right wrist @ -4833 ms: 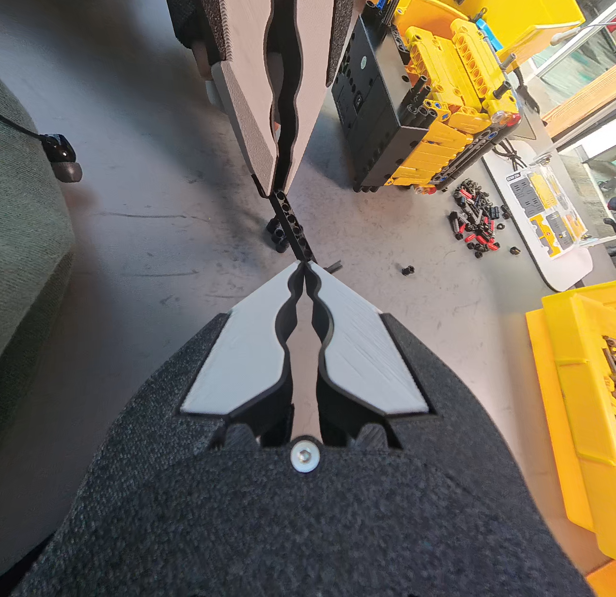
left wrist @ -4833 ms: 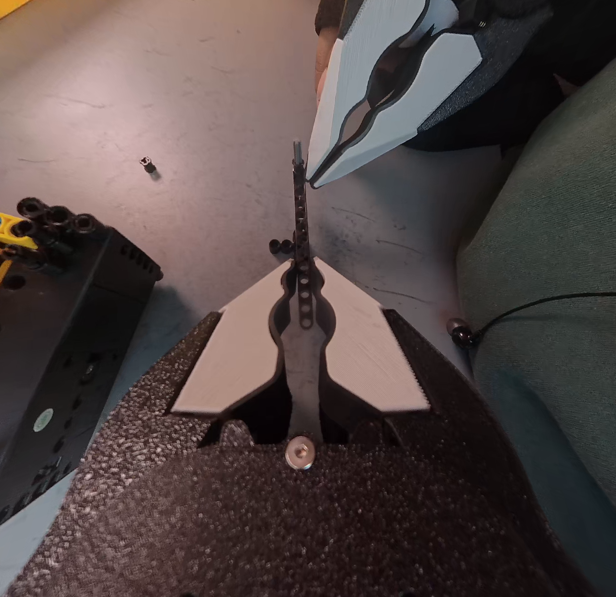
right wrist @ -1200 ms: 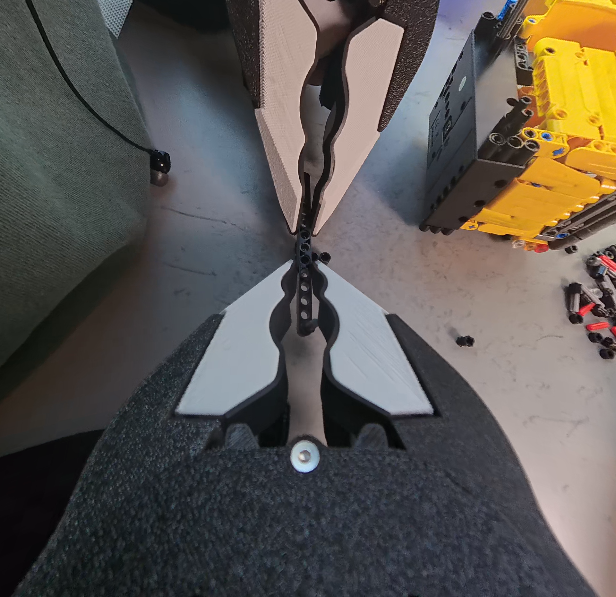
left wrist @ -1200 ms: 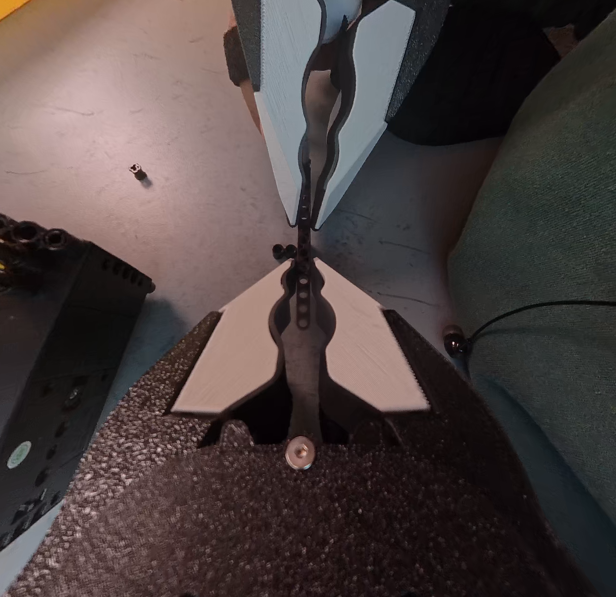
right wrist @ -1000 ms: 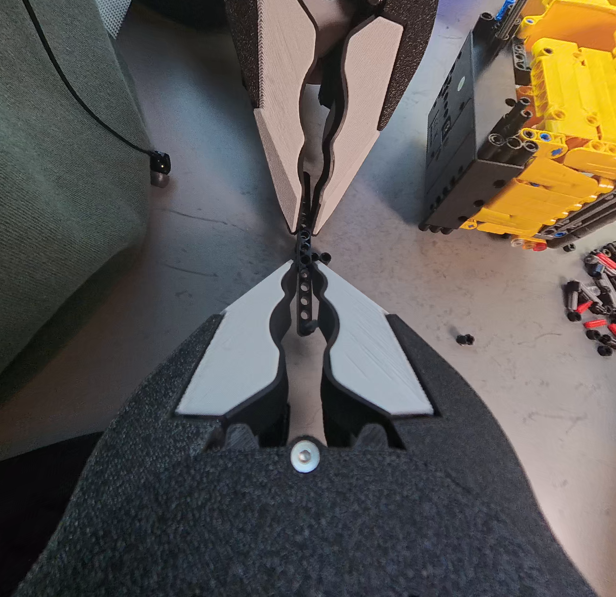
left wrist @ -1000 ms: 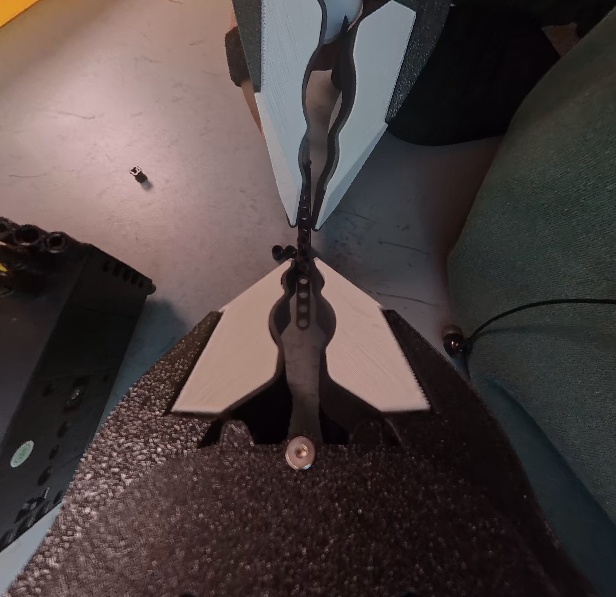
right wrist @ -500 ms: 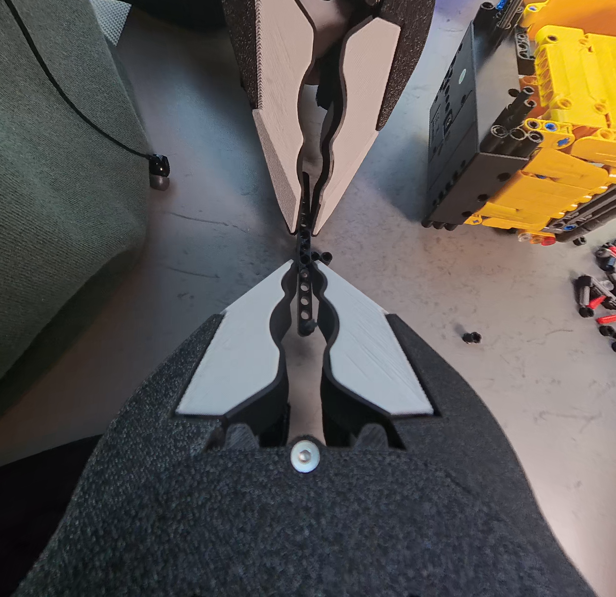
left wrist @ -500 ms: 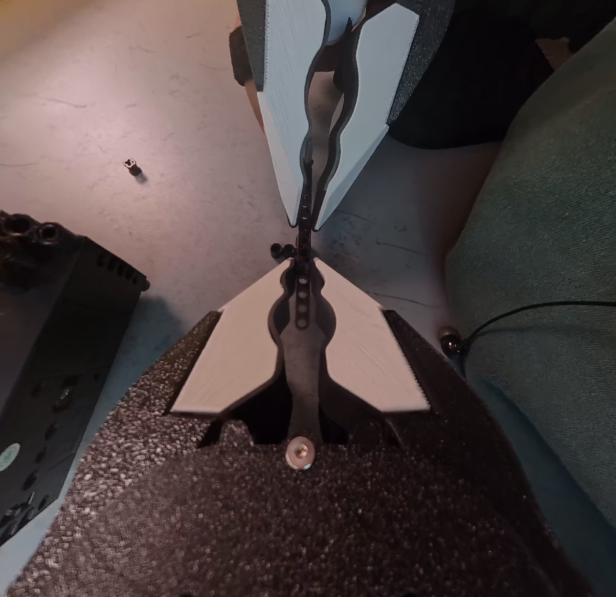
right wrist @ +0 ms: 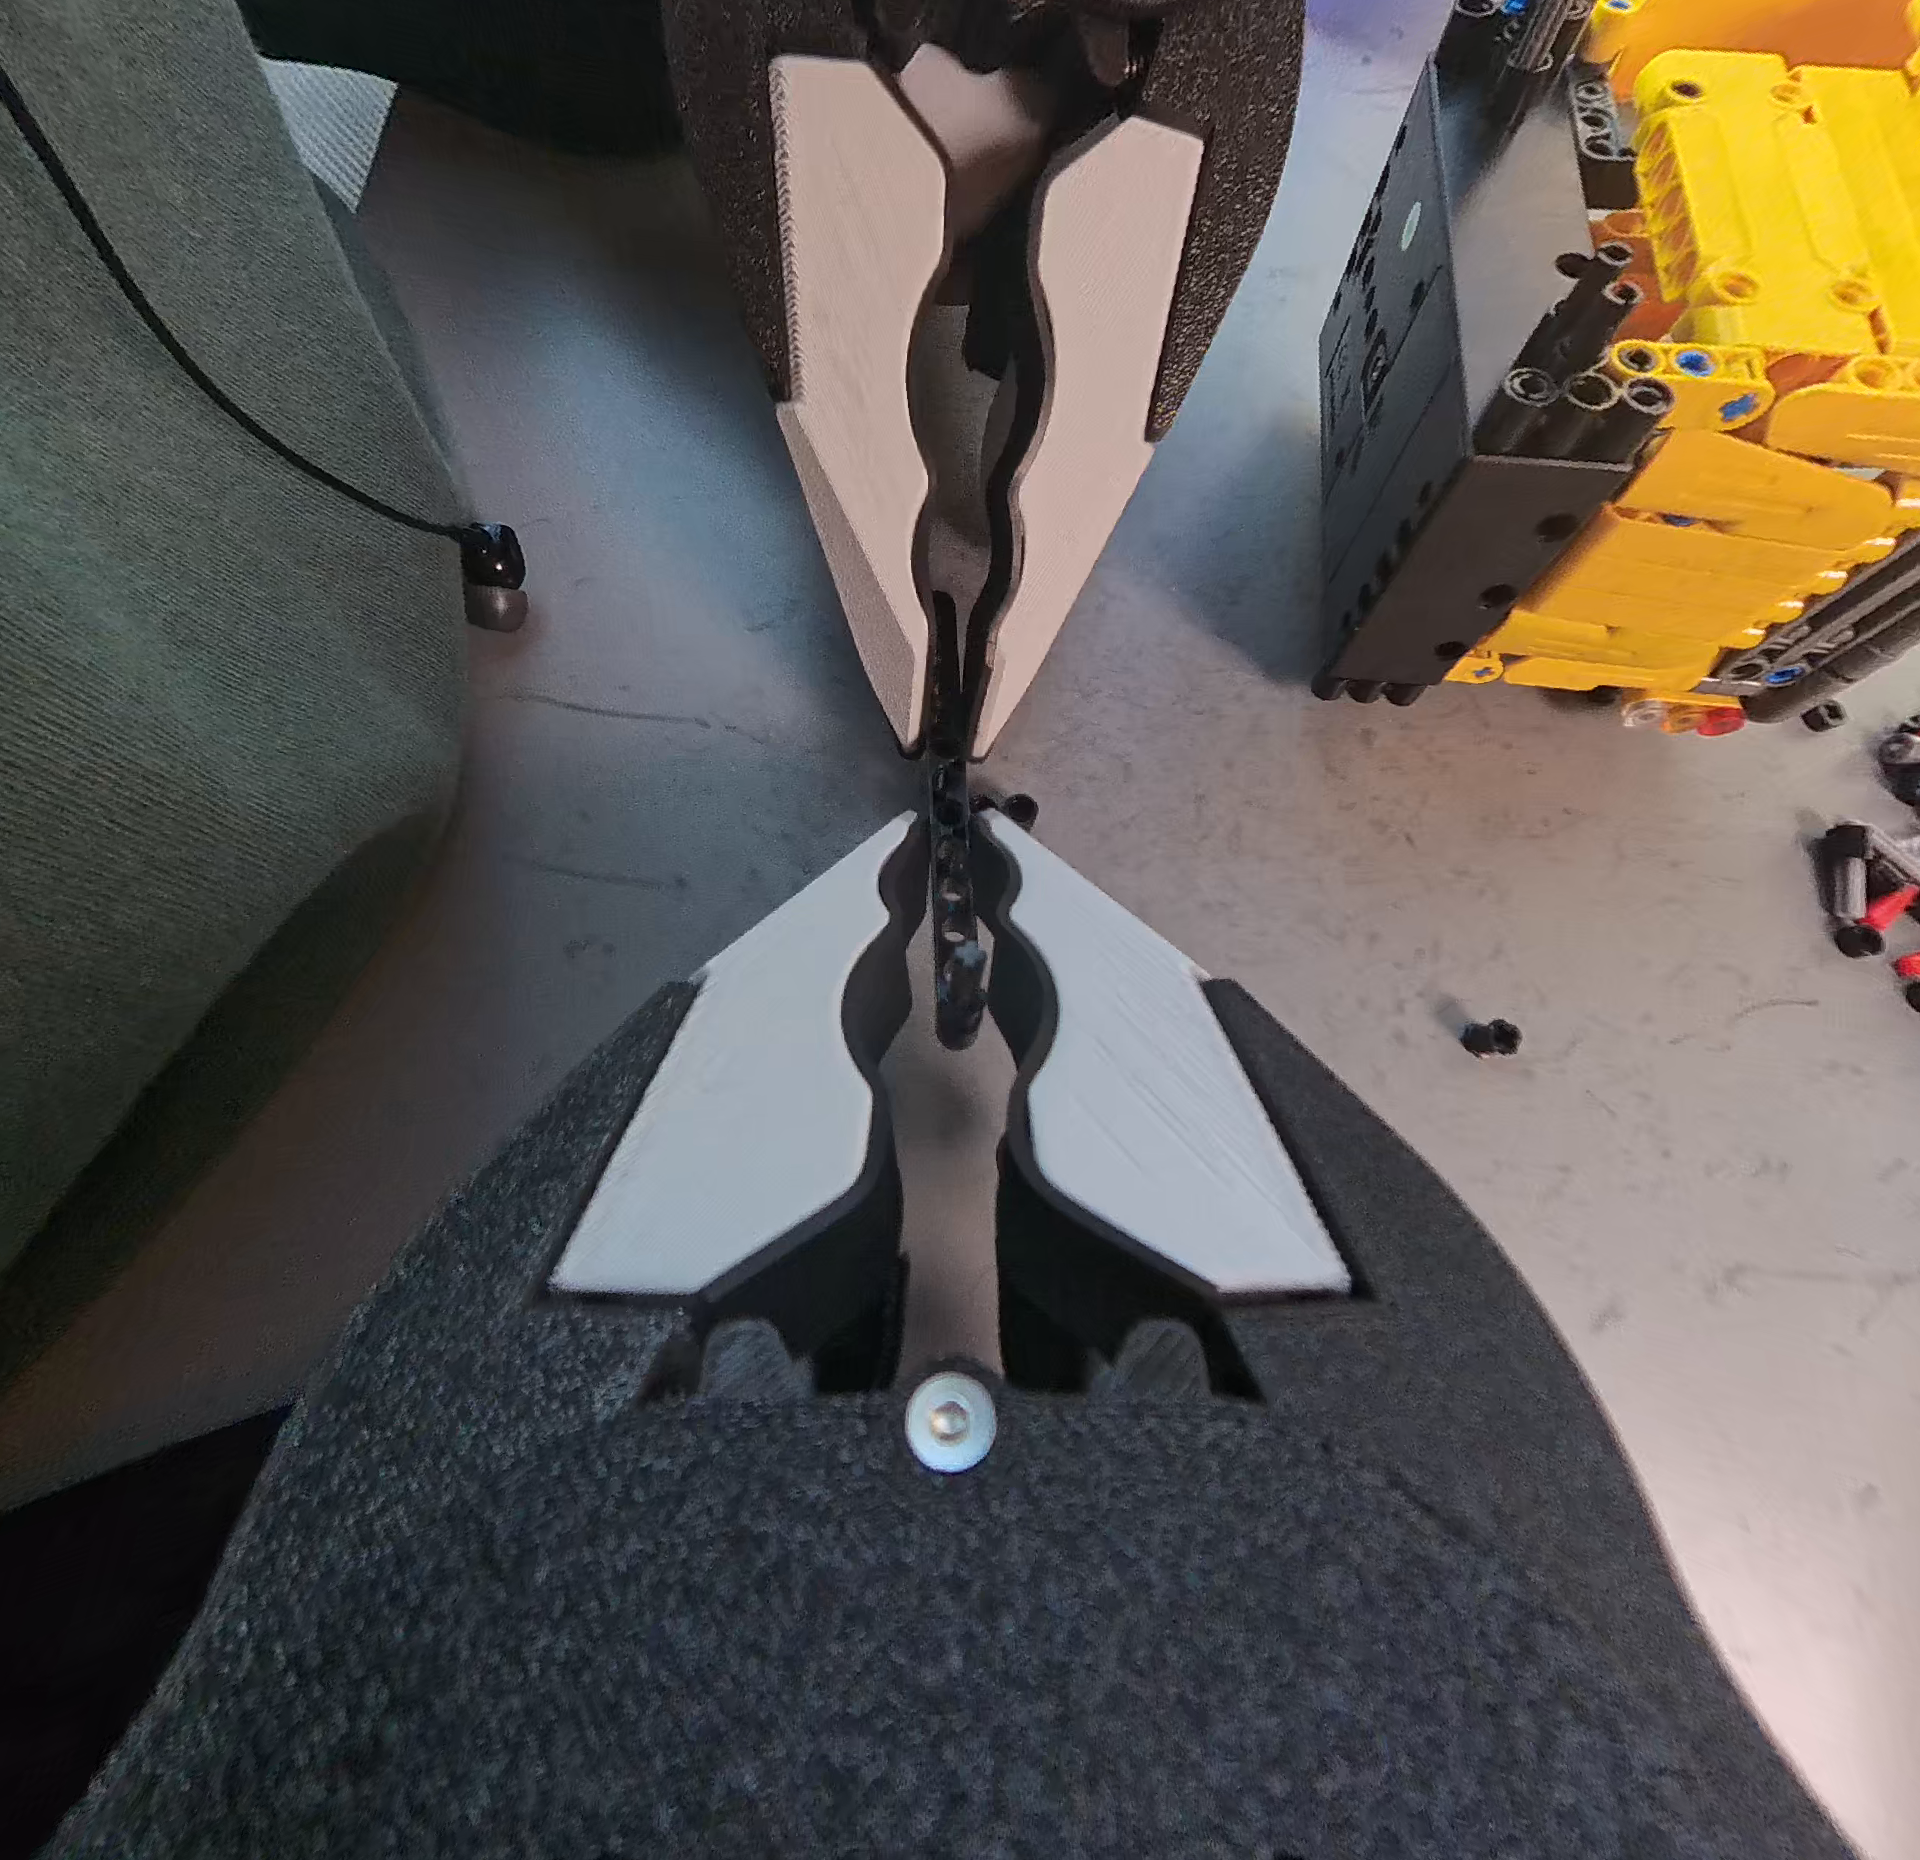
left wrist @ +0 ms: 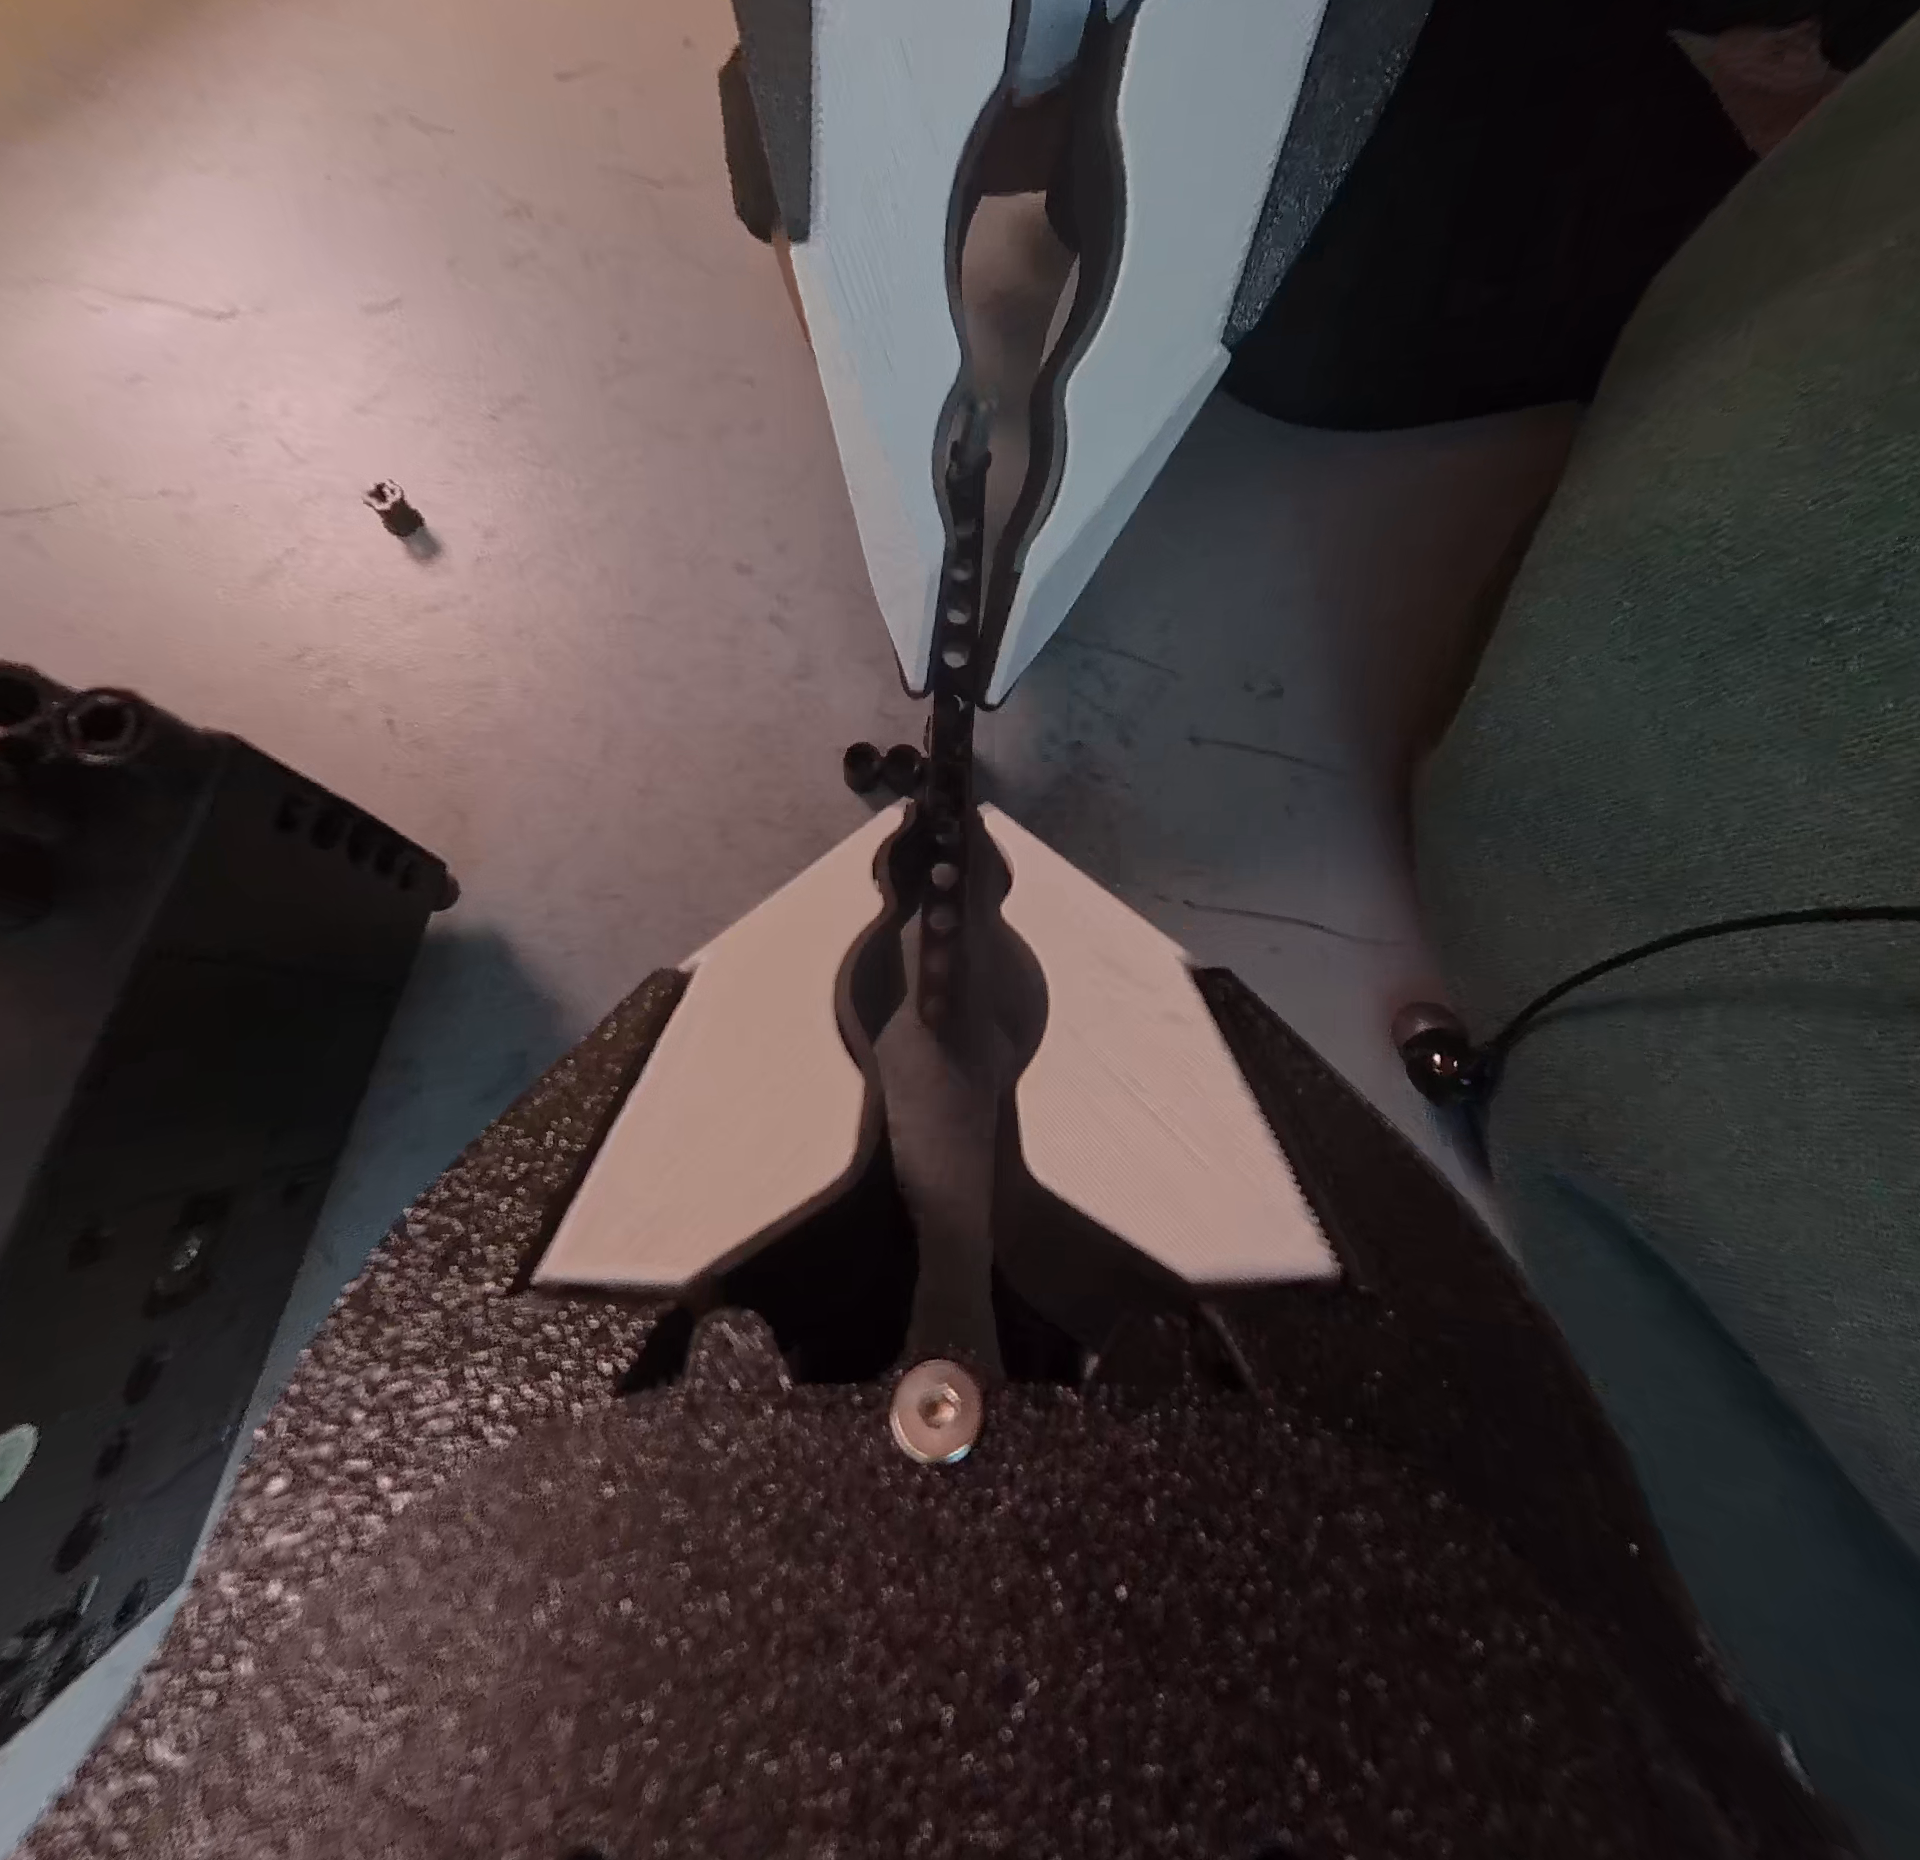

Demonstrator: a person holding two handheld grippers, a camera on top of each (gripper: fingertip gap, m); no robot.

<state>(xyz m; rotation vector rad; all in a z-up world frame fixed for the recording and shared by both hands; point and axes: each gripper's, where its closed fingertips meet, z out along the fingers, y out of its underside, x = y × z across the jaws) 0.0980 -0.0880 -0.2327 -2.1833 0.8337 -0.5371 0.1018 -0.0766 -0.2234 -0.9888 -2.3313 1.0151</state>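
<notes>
A thin black beam with a row of holes is held in the air between both grippers, just above the grey table. My left gripper is shut on its near end. My right gripper comes in from the top of the left wrist view and is shut on the far end, tips almost meeting mine. The right wrist view shows the same: the right gripper is at the bottom, the beam runs between them, and the left gripper is above. A small peg sits in the beam's end, between the right fingers.
A black and yellow brick model stands to one side, its black block close by in the left wrist view. A small black connector lies under the beam and a loose pin farther off. Green cloth with a cord and bead lies alongside. Red and black pins lie at the right. The grippers are tip to tip, or close to it.
4.8 s ago the right gripper pinched only the beam's far tip at an angle; now it faces the left gripper, shut over the beam's far half. Over the last second, only slight drift.
</notes>
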